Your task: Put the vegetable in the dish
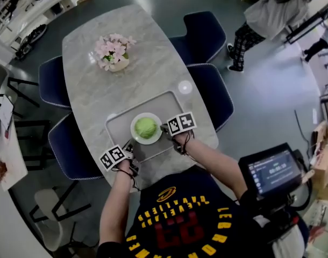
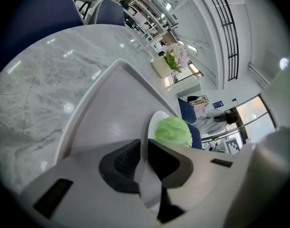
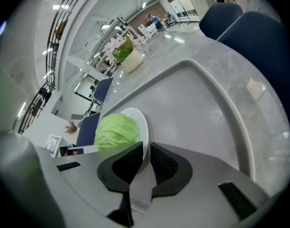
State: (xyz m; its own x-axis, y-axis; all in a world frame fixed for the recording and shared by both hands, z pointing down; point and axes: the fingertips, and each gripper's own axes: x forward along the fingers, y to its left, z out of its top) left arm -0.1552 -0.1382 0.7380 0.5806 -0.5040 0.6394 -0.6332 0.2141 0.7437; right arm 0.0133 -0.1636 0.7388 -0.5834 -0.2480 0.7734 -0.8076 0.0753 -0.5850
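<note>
Round cabbage [image 1: 146, 127] sits in the dish [image 1: 134, 135], showing no clear long axis; left gripper [image 1: 129, 146] and right gripper [image 1: 165, 129] jaws each pinch the dish's rim.

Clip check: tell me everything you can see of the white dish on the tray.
The round, glossy white dish, ceramic by its look, is in the shallow grey rectangular tray on the pale marble table. A pale green cabbage head fills its middle, leaving only the rim bare. The left gripper and right gripper each clamp that rim, on opposite sides. Whether it is lifted cannot be told.
</note>
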